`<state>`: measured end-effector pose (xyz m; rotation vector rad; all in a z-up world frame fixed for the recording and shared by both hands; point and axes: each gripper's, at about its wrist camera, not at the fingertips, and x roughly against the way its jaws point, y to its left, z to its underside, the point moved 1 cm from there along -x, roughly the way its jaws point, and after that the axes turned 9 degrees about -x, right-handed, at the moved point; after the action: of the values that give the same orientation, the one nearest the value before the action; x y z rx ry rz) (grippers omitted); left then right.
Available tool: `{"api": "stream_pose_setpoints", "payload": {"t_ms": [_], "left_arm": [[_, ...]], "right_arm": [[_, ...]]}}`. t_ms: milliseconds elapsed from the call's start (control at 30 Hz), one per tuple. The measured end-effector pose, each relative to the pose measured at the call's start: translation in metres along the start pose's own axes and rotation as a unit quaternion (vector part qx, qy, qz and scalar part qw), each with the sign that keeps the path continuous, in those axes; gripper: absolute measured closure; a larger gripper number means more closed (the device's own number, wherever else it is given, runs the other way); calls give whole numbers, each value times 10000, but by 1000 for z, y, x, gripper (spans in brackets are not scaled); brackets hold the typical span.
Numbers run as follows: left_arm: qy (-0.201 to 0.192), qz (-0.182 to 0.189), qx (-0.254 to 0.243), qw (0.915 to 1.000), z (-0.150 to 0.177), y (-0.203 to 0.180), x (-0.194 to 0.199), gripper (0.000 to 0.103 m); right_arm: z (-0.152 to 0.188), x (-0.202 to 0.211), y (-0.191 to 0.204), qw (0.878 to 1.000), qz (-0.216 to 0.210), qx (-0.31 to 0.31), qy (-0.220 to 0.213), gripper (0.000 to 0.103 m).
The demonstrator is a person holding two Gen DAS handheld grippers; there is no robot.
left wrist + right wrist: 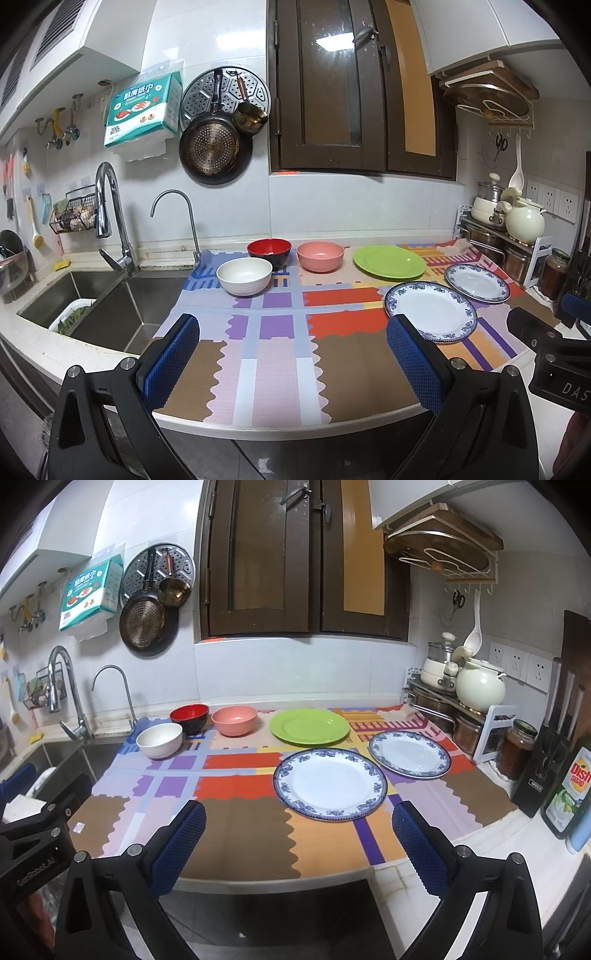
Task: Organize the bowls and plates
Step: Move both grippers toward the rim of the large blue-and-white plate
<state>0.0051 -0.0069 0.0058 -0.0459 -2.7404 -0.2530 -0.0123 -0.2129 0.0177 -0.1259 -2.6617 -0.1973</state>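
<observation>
On a colourful patterned mat (280, 332) (236, 775) stand a white bowl (243, 276) (159, 741), a red-and-black bowl (269, 252) (190, 717) and a pink bowl (320, 255) (234, 720). To their right lie a green plate (389, 261) (308, 726) and two white plates with blue rims, one near (430, 311) (330, 783) and one far (477, 283) (409, 753). My left gripper (293, 332) is open over the mat's front part, holding nothing. My right gripper (299, 819) is open too, just short of the near blue plate.
A steel sink (110, 306) with two taps (110, 218) lies left of the mat. Pots, a kettle (480, 690) and jars crowd the right back corner, with a knife block (550, 753) and dish soap bottle (569, 786). Pans hang on the wall. The counter edge (280, 884) runs below the grippers.
</observation>
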Motion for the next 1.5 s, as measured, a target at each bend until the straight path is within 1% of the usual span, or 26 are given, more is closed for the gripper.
{"api": "stream_pose_setpoints", "payload": {"t_ms": [567,800,1000,1233,1367,1500], "left_arm": [[28,23,14,10000,2,5,-2,0],[66,79,-19,9999,0,13,-13,0],[135,183,-111,9997,1,19,-27,0],[309,404,-237,9984,3,22,-47,0],[362,504,-319,9976,-1,12,-63,0],[380,464,-374,9975,-9,-2,-85,0]], "right_arm": [[-3,-5,6,10000,40,31,41,1],[-3,-12,10,9999,76,13,74,1],[-2,-20,18,9998,134,-43,117,1],[6,-31,26,9994,253,-152,170,1],[4,-41,24,9990,316,-176,246,1],[-4,-58,13,9985,449,-217,233,1]]}}
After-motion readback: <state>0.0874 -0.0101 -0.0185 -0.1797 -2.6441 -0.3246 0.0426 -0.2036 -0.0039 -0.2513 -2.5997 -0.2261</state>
